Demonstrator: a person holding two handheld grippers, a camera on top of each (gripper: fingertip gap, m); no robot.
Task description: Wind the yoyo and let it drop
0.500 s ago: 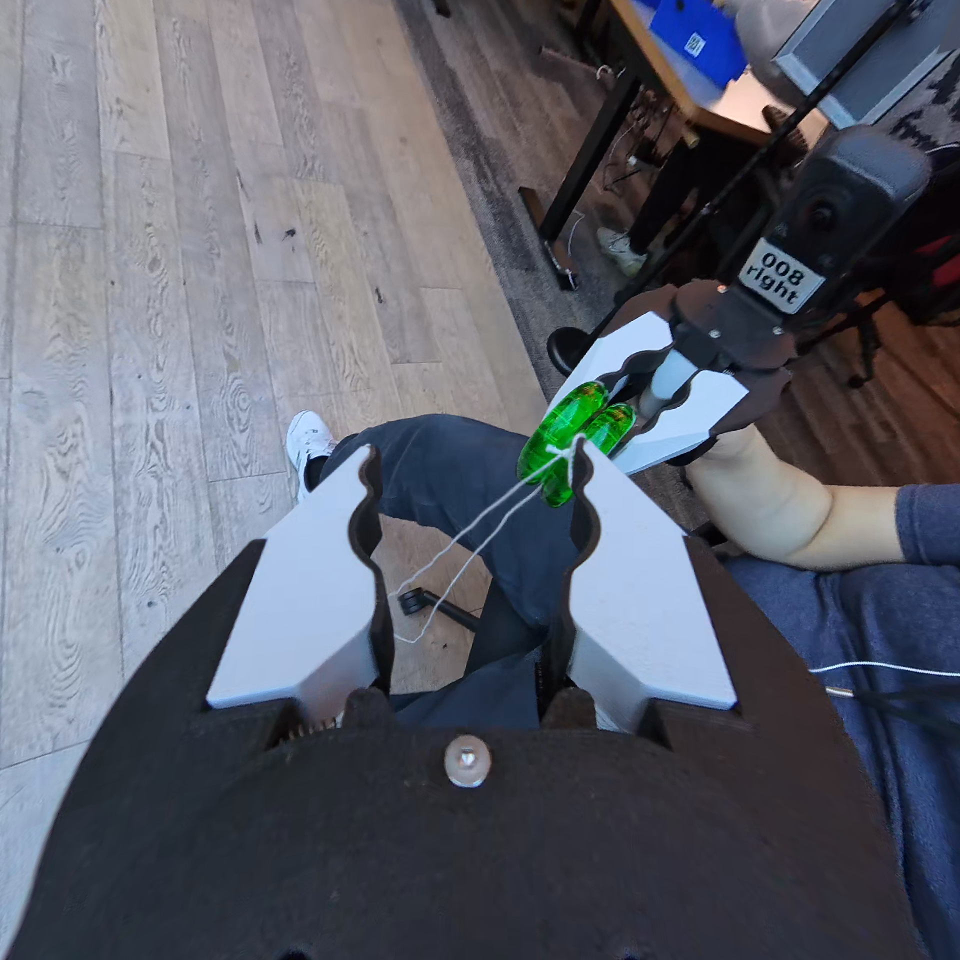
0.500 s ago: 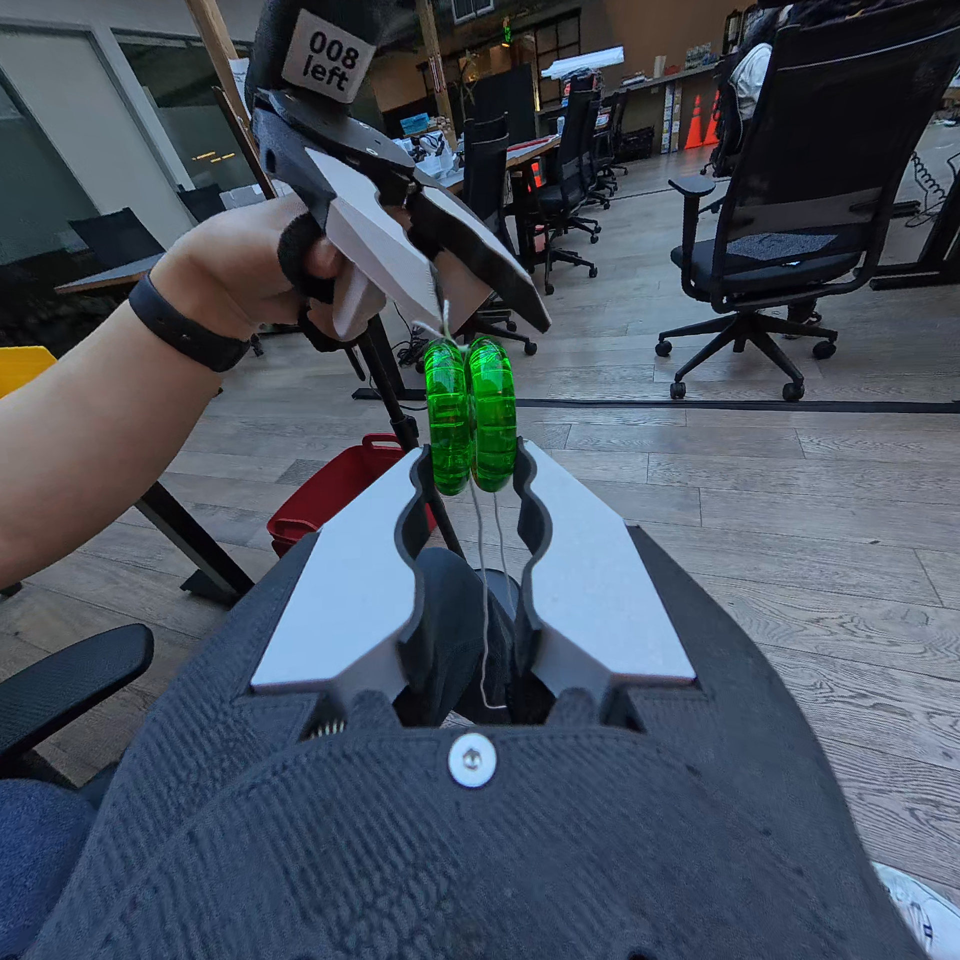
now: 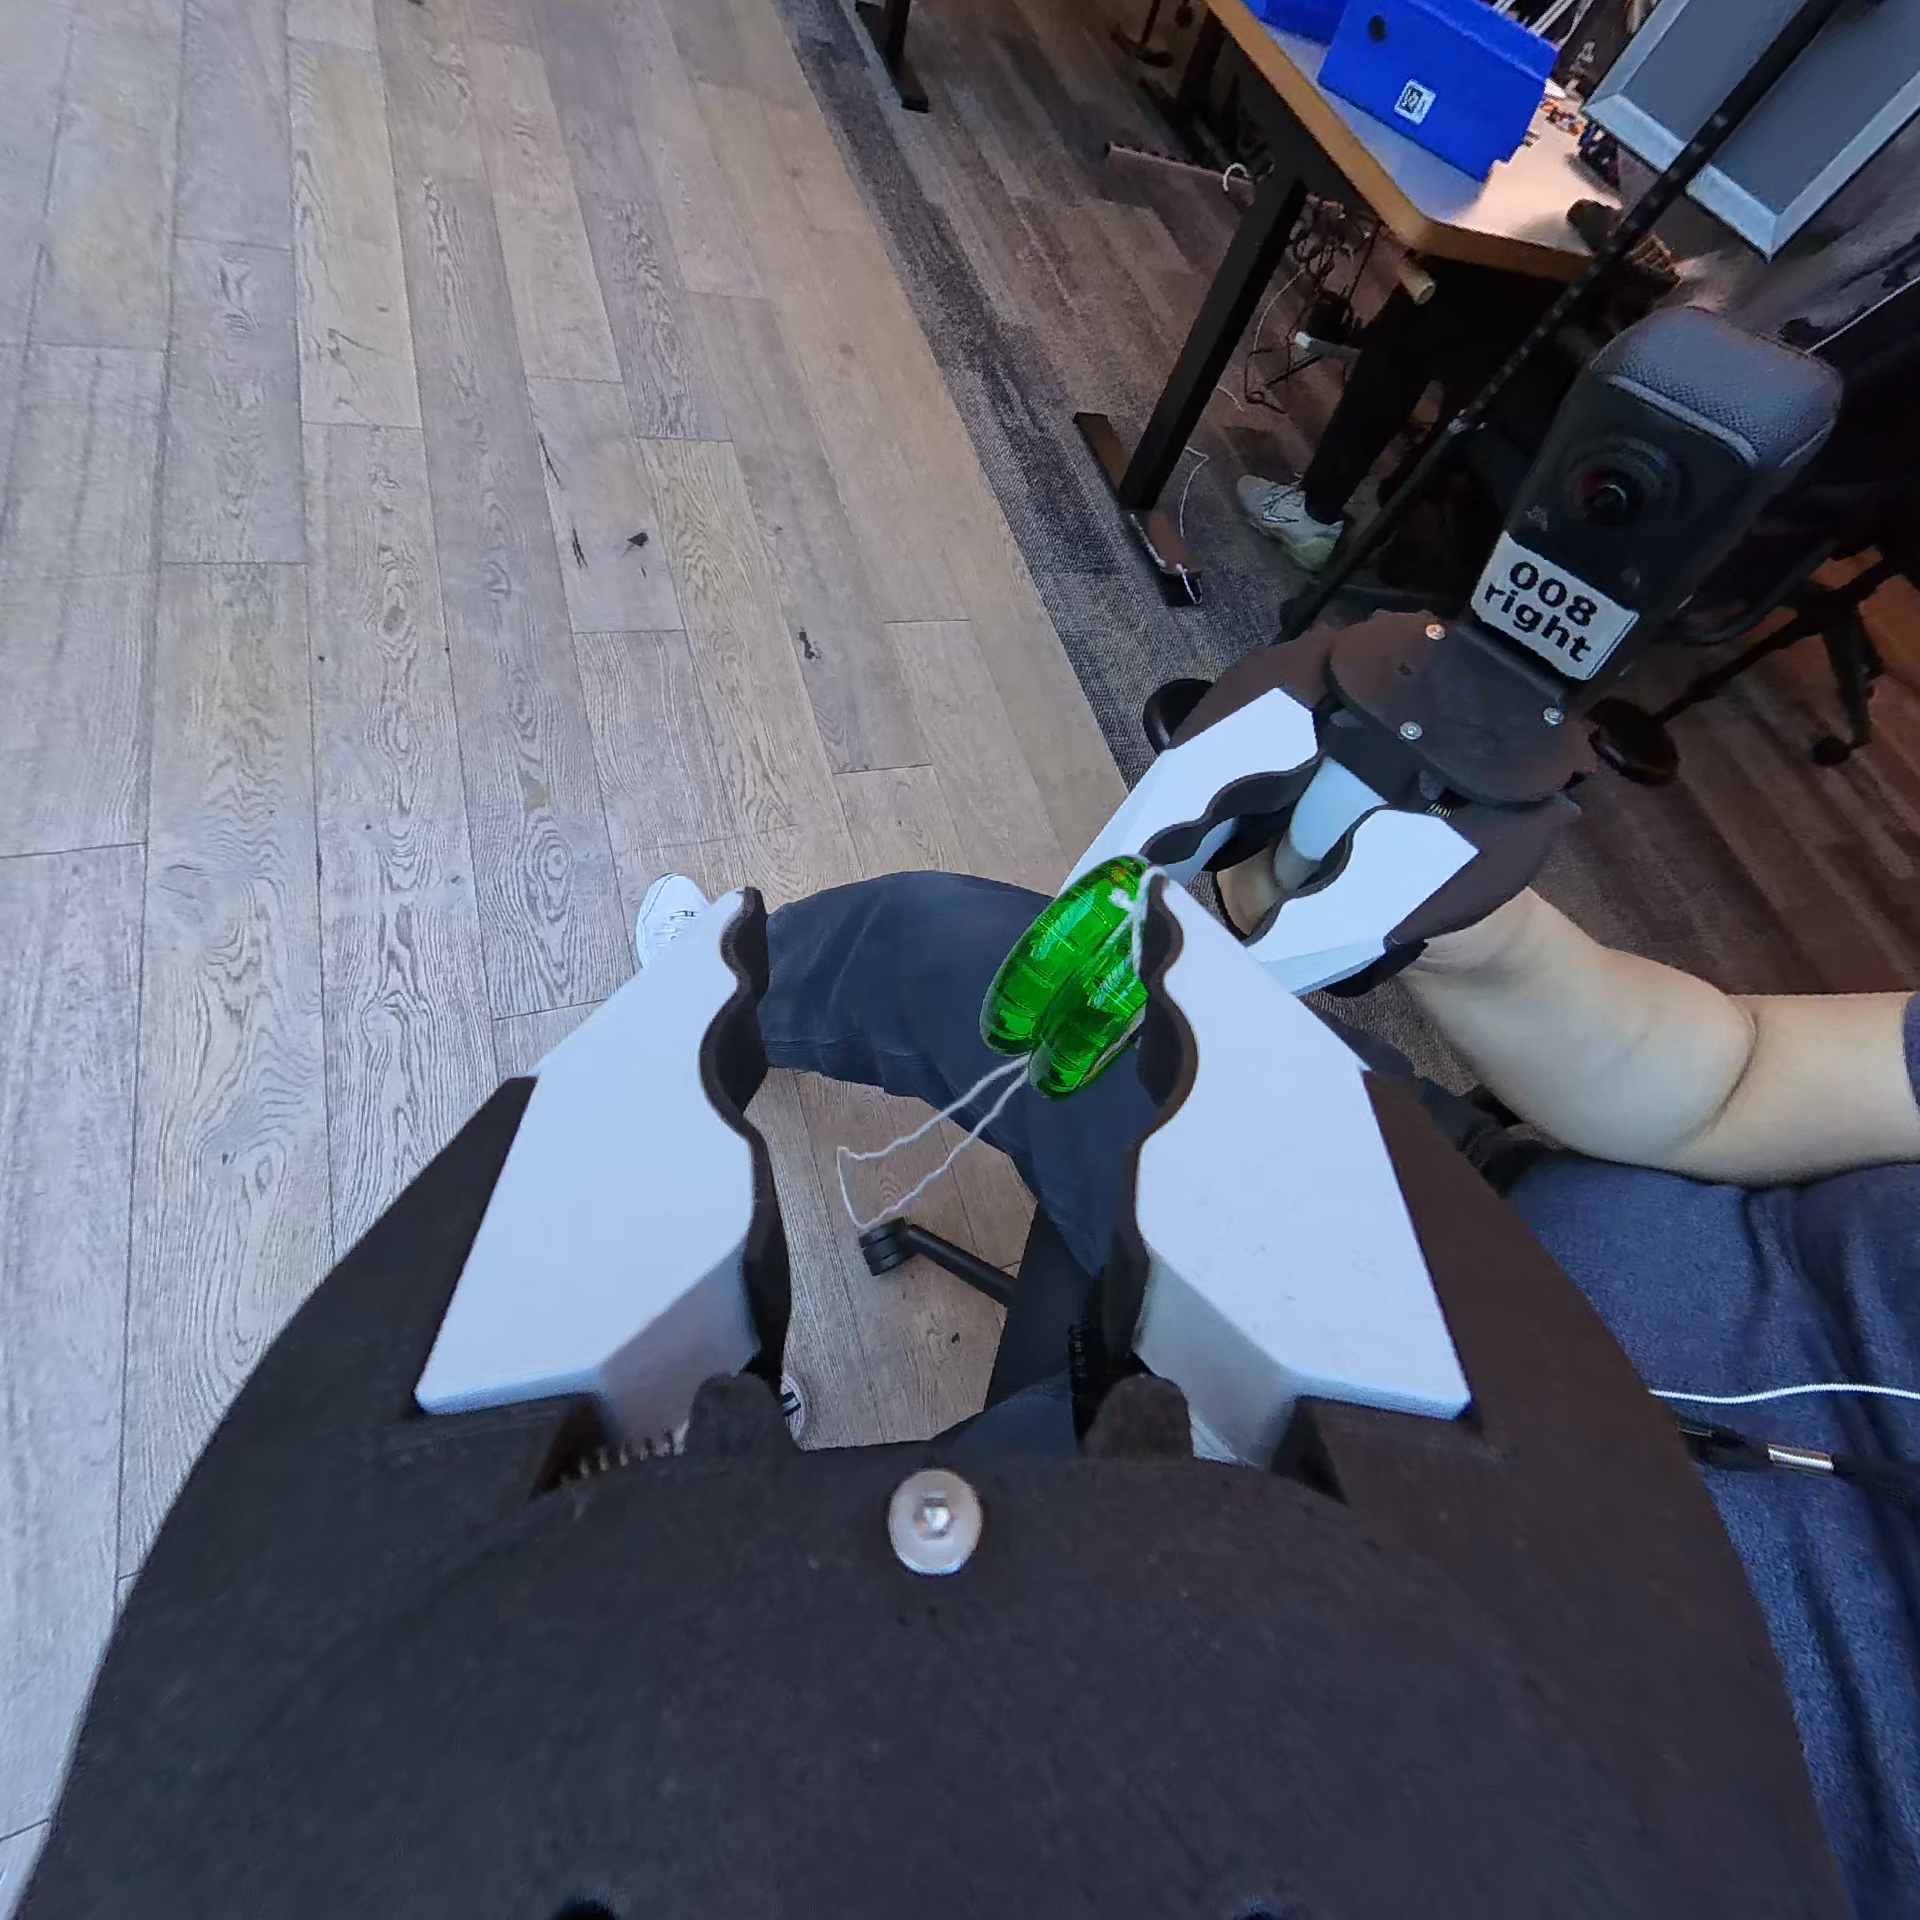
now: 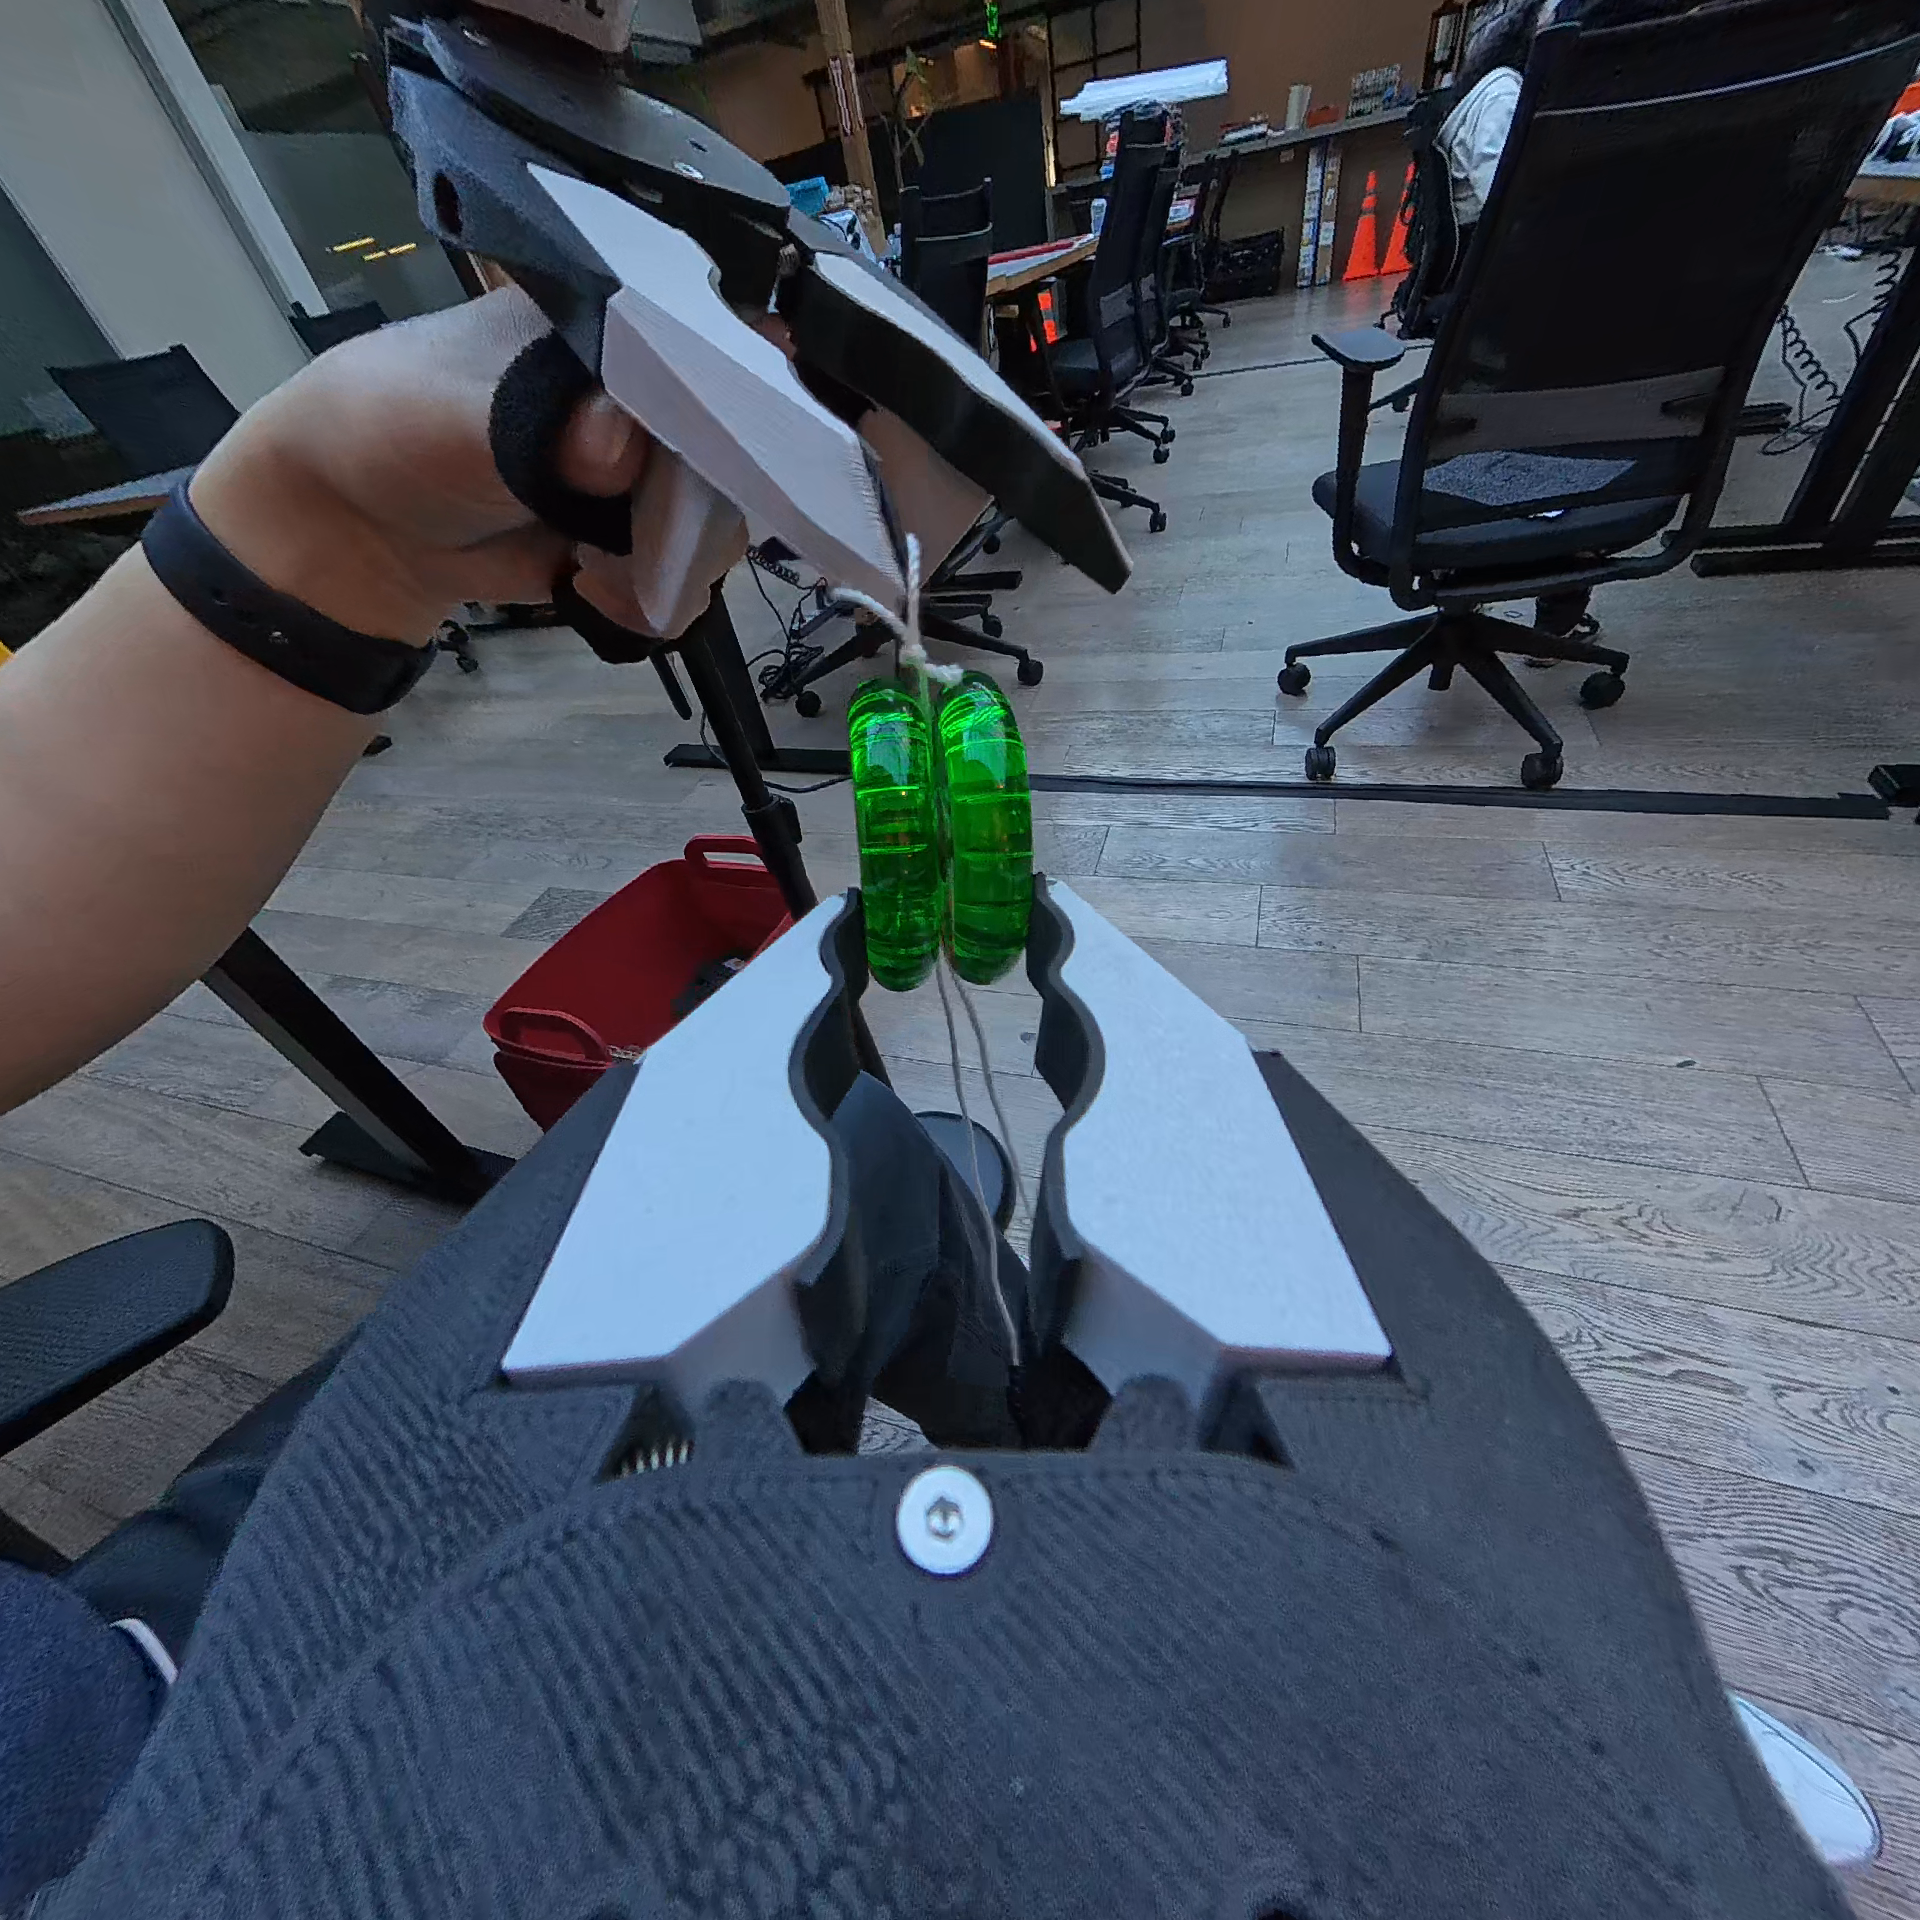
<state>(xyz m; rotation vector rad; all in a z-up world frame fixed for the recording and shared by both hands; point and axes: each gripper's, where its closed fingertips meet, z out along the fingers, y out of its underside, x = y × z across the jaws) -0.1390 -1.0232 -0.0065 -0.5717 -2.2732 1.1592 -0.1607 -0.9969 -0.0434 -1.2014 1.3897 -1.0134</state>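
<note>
Mid-winding, judging by the slack: yoyo (image 4: 940, 831) pinched by its lower rim between the right tongs (image 4: 943, 914), narrow and closed on it, held out over the lap above the floor (image 3: 416, 520). String (image 3: 935, 1132) hanging in a loose loop below the yoyo, with a knotted end rising from the groove to the left tongs (image 3: 951, 914). Left tongs spread wide, pinching nothing; string draped over the tip of one finger (image 4: 758, 436), seemingly hooked there, though hard to tell for sure. Next move likely calls for leading that slack round the groove, turn by turn, under light tension. Left hand (image 4: 416, 488) raised above and beside the yoyo, tongs slanting down toward it; right forearm (image 3: 1621, 1060) level across the lap.
</note>
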